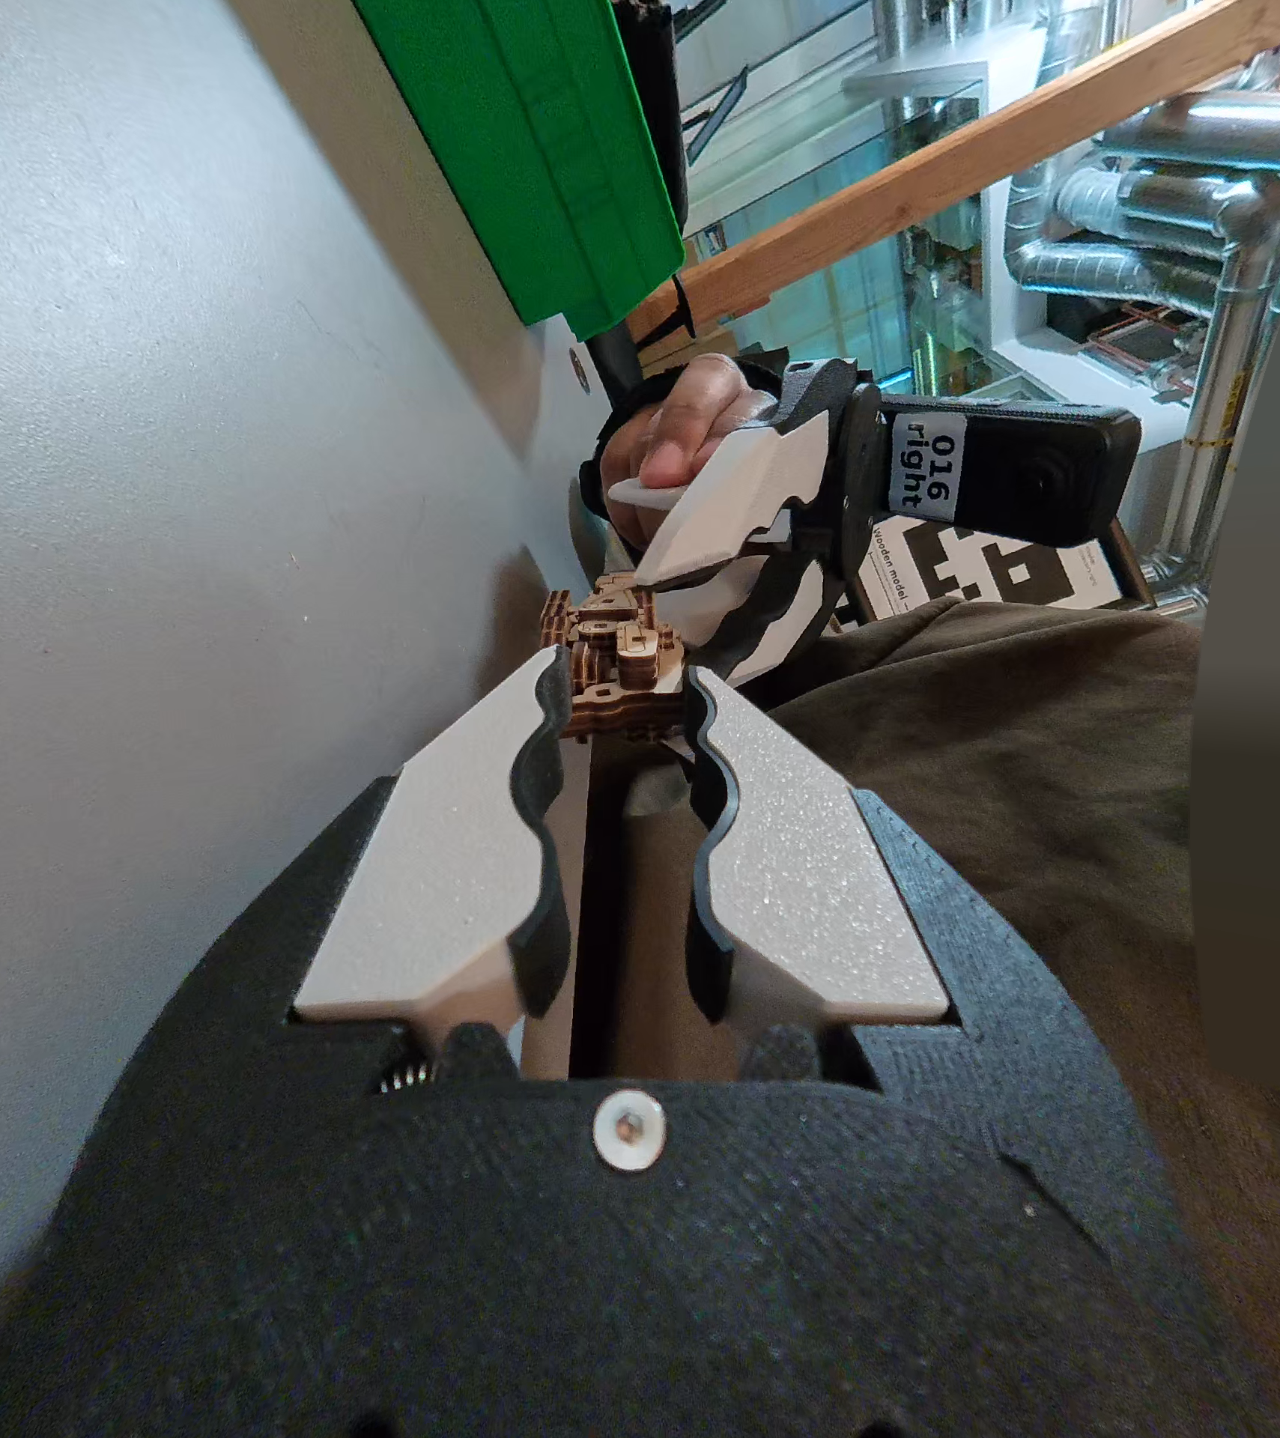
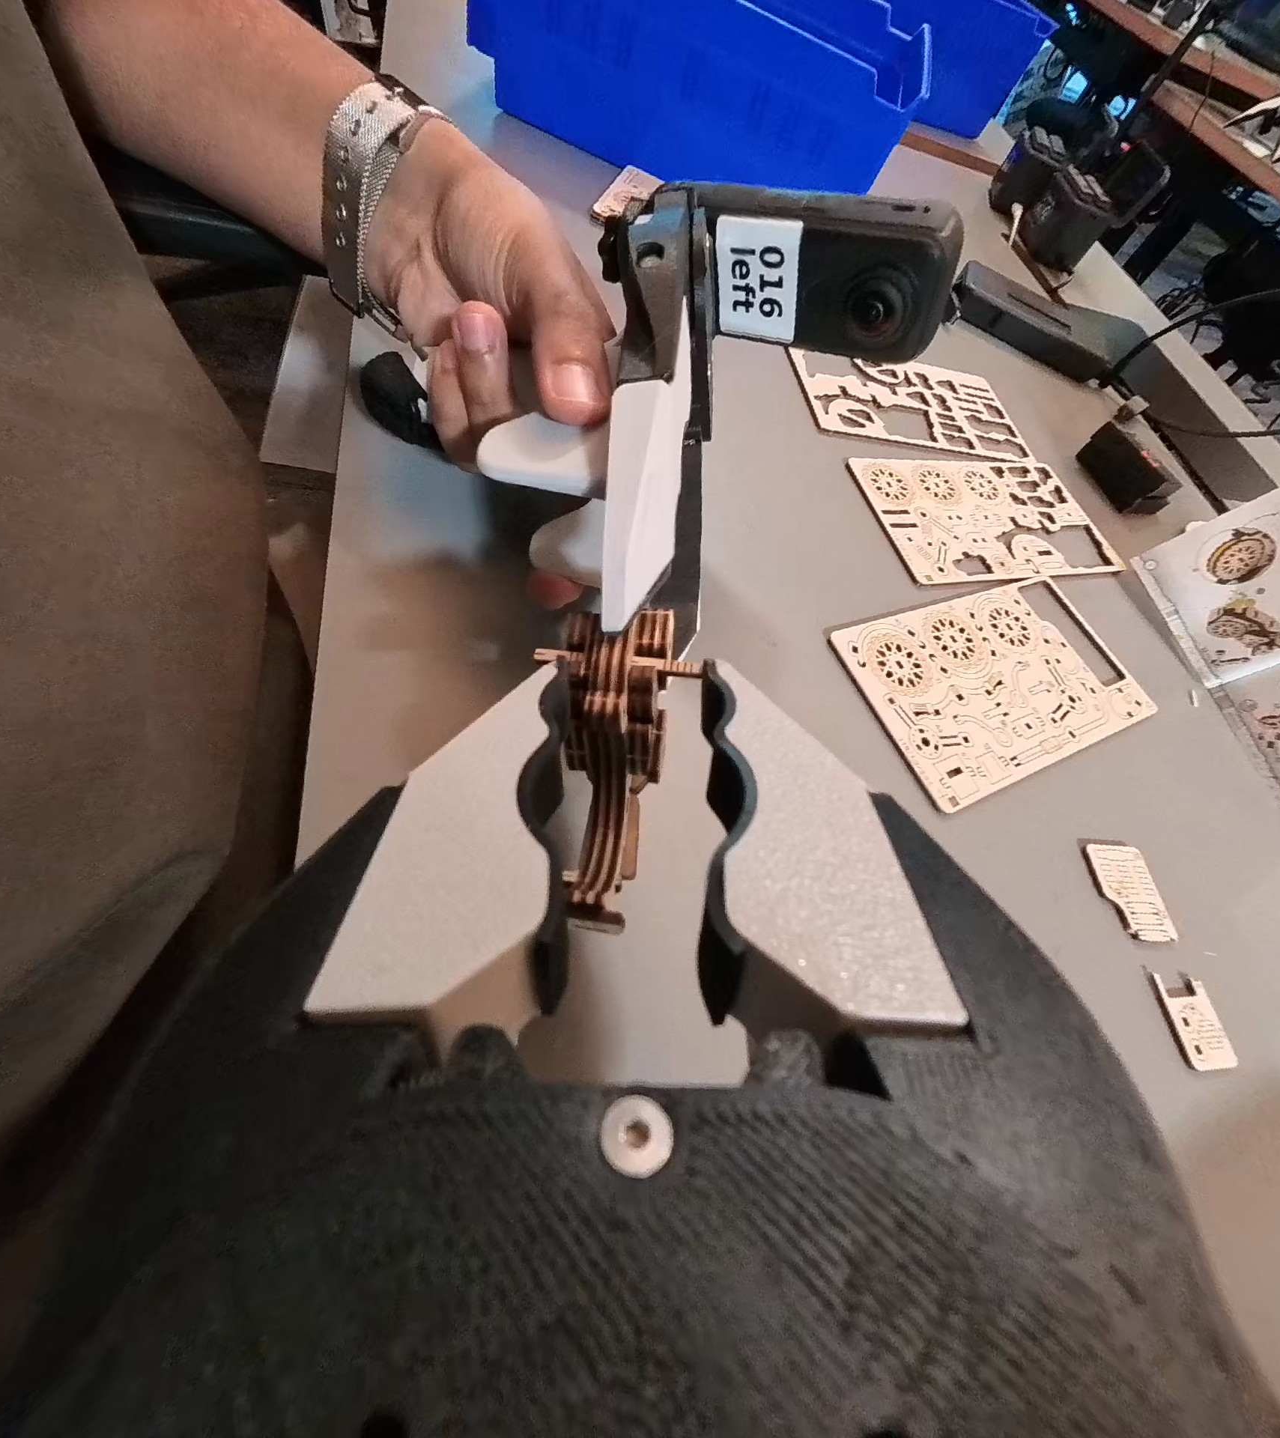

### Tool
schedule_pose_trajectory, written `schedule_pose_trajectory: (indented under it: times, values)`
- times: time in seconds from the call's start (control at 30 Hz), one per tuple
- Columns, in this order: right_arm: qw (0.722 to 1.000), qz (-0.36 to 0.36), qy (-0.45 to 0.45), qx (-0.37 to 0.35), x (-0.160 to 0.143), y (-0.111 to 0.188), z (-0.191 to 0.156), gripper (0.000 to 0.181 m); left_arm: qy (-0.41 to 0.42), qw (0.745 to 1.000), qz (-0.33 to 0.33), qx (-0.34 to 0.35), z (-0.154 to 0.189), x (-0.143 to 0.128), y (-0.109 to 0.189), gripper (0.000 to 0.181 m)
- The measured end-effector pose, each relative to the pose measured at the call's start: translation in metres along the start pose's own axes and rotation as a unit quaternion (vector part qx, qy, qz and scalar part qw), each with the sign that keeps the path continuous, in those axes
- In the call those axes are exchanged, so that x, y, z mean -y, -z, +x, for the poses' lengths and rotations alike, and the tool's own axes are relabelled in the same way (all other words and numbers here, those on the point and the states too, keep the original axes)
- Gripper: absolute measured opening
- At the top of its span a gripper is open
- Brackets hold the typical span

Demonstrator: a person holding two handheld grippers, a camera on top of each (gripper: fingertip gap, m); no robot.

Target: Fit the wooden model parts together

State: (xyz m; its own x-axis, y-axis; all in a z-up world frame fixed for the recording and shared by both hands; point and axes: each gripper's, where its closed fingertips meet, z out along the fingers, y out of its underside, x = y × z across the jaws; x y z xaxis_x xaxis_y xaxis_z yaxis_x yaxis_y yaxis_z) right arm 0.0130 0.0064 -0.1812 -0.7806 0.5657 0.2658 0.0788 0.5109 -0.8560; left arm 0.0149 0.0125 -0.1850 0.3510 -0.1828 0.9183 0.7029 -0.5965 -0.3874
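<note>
A small brown layered wooden model (image 1: 621, 661) with a thin axle is held in the air between both grippers, over the table edge. My left gripper (image 1: 625, 681) is shut on its body. My right gripper (image 1: 668, 615) meets it from the far side, one white finger on top. In the right wrist view the model (image 2: 613, 724) stands between my right gripper's (image 2: 630, 677) fingers. The left pad touches its layers and the right pad touches the axle end. The left gripper (image 2: 652, 634) clamps its upper part from above.
Three flat laser-cut wooden part sheets (image 2: 987, 685) lie on the grey table (image 2: 815, 895) to the right, with two small loose pieces (image 2: 1131, 891) and an instruction sheet (image 2: 1259, 560). A blue bin (image 2: 699, 85) stands behind. A green bin (image 1: 543, 156) is at the table's far side. The grippers are tip to tip, or close to it.
</note>
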Motion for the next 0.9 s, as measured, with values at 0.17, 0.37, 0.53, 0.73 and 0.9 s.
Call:
schedule_pose_trajectory:
  times: [0.17, 0.37, 0.53, 0.73, 0.9]
  values:
    - [1.000, -0.002, 0.015, -0.010, 0.0000, -0.0004, 0.0015, 0.031, 0.005, 1.000, 0.004, 0.003, -0.0019, 0.0009, 0.0005, 0.025]
    - [1.000, -0.003, 0.009, -0.004, -0.0007, -0.0001, 0.0010, 0.031, 0.005, 1.000, 0.004, 0.003, -0.0024, 0.0003, -0.0003, 0.025]
    - [1.000, -0.007, 0.000, 0.003, -0.0009, -0.0011, -0.0009, 0.031, 0.006, 1.000, 0.003, 0.001, -0.0021, -0.0002, -0.0009, 0.025]
    - [1.000, -0.012, 0.002, 0.004, -0.0019, -0.0011, -0.0009, 0.031, 0.005, 1.000, 0.003, 0.003, -0.0024, -0.0006, -0.0015, 0.025]
    - [1.000, -0.009, -0.006, 0.009, -0.0012, -0.0001, -0.0005, 0.030, 0.005, 1.000, 0.005, 0.001, -0.0011, -0.0001, -0.0014, 0.025]
